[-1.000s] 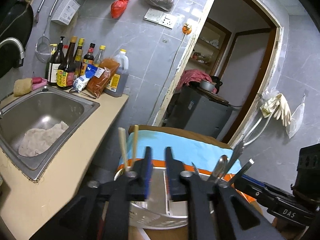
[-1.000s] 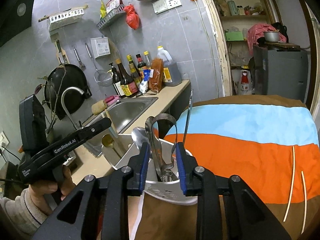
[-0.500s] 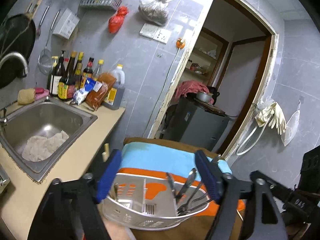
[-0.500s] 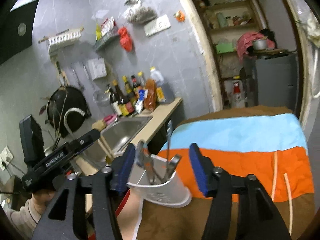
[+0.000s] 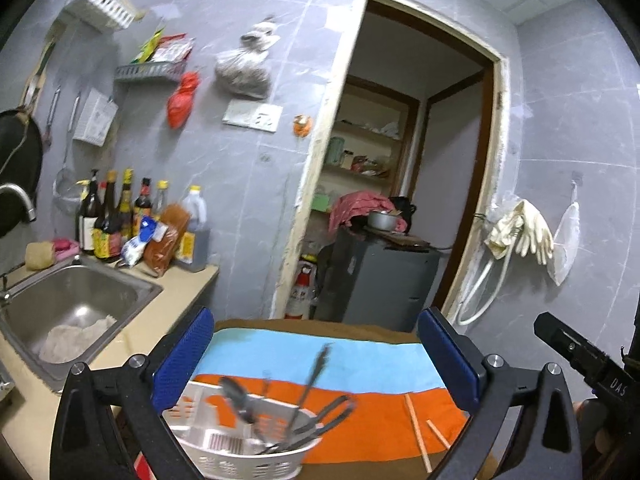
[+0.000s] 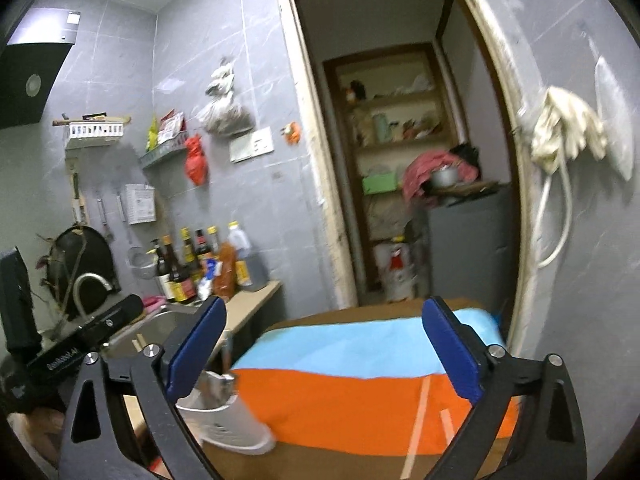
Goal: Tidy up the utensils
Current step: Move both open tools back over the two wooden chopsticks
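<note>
Since a second ago both grippers have spread apart and drawn back from the white slotted plastic utensil caddy (image 5: 240, 446). The left gripper (image 5: 316, 354) now hangs above that caddy with its blue pads wide apart and holding nothing; the right gripper (image 6: 322, 354) is likewise spread wide and empty. The caddy stands on the striped blue-and-orange cloth (image 5: 360, 364), holding blurred dark metal utensils (image 5: 296, 416). Two pale wooden chopsticks (image 5: 418, 434) lie on the cloth to the caddy's right, apart from it.

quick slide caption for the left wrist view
Open left claw above a white utensil caddy of metal cutlery, two chopsticks left on the striped cloth.
</note>
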Demonstrator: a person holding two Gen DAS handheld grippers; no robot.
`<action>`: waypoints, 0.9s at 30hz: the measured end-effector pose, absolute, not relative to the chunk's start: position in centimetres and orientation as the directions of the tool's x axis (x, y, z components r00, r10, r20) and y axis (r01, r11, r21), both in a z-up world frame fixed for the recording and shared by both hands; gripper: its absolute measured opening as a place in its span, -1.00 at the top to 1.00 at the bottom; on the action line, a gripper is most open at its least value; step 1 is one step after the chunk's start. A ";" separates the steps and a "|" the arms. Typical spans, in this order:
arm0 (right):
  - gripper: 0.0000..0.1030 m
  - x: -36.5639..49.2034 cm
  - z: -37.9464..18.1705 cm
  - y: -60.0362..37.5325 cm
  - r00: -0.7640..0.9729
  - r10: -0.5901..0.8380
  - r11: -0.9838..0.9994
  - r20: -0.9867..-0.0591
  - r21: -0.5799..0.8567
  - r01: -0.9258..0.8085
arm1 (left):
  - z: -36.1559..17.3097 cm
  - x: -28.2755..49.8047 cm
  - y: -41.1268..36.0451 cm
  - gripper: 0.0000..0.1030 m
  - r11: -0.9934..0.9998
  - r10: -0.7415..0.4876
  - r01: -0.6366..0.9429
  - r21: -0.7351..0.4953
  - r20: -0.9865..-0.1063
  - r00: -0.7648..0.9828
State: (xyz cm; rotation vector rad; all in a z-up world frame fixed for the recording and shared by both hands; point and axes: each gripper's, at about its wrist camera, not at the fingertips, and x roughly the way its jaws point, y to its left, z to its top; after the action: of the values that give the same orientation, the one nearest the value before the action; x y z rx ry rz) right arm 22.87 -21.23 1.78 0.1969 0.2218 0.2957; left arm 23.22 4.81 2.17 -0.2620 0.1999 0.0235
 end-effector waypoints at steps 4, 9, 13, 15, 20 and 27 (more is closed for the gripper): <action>-0.91 22.5 2.2 -23.6 0.950 0.261 0.955 -0.173 0.192 -0.227 | 2.0 23.7 2.1 -0.99 0.971 -0.016 -0.030 -0.236 -0.191 0.981; -0.91 22.6 1.3 -26.5 0.959 0.217 0.966 -0.185 0.182 -0.183 | 1.3 24.7 -1.6 -0.99 0.980 -0.046 0.004 -0.199 -0.204 0.978; -0.91 23.3 0.1 -28.8 0.958 0.198 0.969 -0.208 0.190 -0.160 | 0.4 25.6 -3.9 -0.99 0.981 -0.063 0.019 -0.193 -0.228 0.972; -0.91 23.8 -0.6 -29.9 0.956 0.191 0.971 -0.222 0.188 -0.150 | -0.2 26.1 -4.9 -0.99 0.981 -0.071 0.024 -0.190 -0.243 0.967; -0.91 24.9 -2.6 -32.2 0.947 0.182 0.974 -0.265 0.180 -0.137 | -2.0 27.9 -7.1 -0.99 0.984 -0.090 0.039 -0.175 -0.294 0.951; -0.91 27.6 -6.6 -34.1 0.909 0.206 0.973 -0.363 0.178 -0.149 | -5.1 30.9 -7.4 -0.99 0.972 -0.117 0.022 -0.235 -0.400 0.909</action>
State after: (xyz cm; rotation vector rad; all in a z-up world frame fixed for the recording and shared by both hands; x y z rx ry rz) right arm 27.63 -34.07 -6.58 0.1478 0.3898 0.1841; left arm 30.86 -7.42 -5.09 -0.2294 0.4247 -0.0721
